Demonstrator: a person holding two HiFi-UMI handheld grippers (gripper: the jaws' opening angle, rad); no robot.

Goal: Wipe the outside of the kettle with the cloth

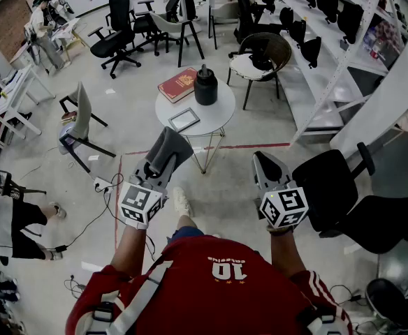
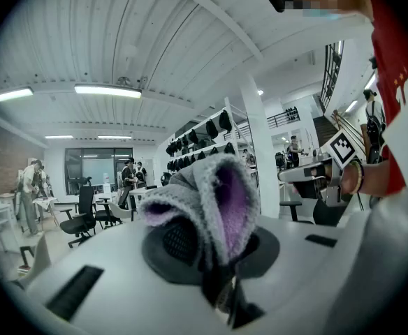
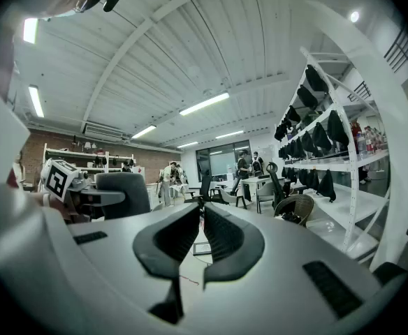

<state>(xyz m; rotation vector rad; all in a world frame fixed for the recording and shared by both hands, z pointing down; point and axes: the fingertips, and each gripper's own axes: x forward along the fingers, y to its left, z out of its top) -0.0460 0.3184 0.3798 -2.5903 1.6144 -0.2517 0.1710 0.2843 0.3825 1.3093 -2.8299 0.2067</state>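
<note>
The black kettle [image 1: 205,86] stands upright on a small round white table [image 1: 216,114] ahead of me. A grey cloth [image 1: 169,147] with a purple inner side [image 2: 205,199] is bunched between the jaws of my left gripper [image 1: 163,158], which is shut on it and held at waist height, well short of the table. My right gripper [image 1: 263,162] hangs beside it at the same height; its jaws [image 3: 200,218] are closed together with nothing in them. Neither gripper touches the kettle.
A red book [image 1: 178,84] and a flat framed tablet [image 1: 184,119] share the table. A black office chair [image 1: 330,187] stands close on my right, a white chair [image 1: 79,117] to the left, a wicker chair [image 1: 261,56] and shelving [image 1: 344,54] beyond. Cables [image 1: 99,208] lie on the floor.
</note>
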